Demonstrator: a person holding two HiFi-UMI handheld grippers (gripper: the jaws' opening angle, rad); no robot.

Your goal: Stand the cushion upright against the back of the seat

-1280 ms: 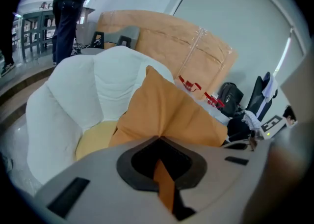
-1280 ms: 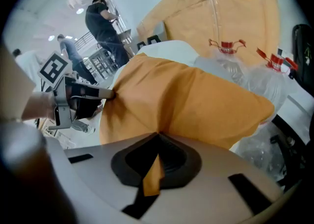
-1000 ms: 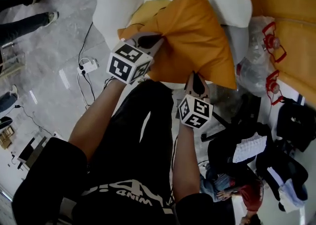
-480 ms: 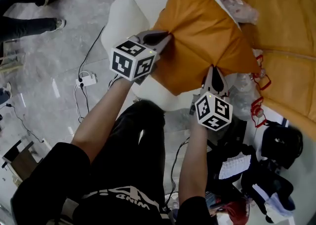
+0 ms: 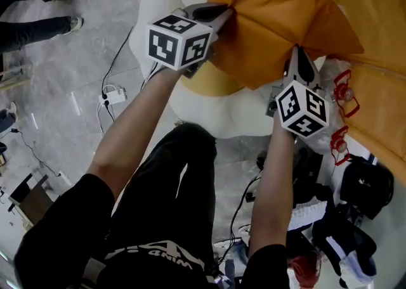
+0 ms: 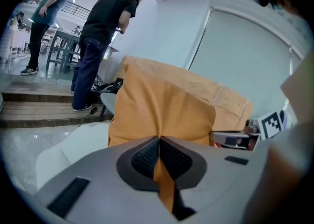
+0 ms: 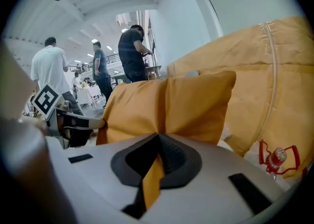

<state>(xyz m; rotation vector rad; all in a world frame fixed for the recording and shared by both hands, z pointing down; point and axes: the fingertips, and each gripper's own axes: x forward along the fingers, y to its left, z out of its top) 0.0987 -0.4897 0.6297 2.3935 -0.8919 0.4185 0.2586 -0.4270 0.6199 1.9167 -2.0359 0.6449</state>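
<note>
Two tools are clamping the orange cushion (image 5: 285, 21) between them, one at each near corner, and the cushion is filling the upper middle of the head view, above the white seat (image 5: 209, 113). The left tool (image 5: 222, 12) is biting the cushion's left corner at the upper centre of the frame; in the left gripper view that left tool (image 6: 159, 142) is showing its dark ribbed pads (image 6: 144, 158) pressed together with a fold of orange fabric coming out between them. The right tool (image 5: 299, 59) is pinching the right corner, lower and further right; in the right gripper view its jaws are likewise standing shut on a strip of the same fabric at the right tool (image 7: 158, 142), and the cushion (image 7: 167, 107) is spreading wide beyond them. Whether the cushion's far edge is resting on the seat or hanging clear of it cannot be told. A large orange fabric bag (image 5: 380, 91) is lying just beside the cushion along the right edge, with red fittings (image 5: 342, 91) near its lower side. Grey marble floor (image 5: 57, 91) is taking up the left of the head view, with a white power strip (image 5: 114, 96) and its cables lying on it. Several people (image 7: 132, 53) are standing in the background of the right gripper view.
</note>
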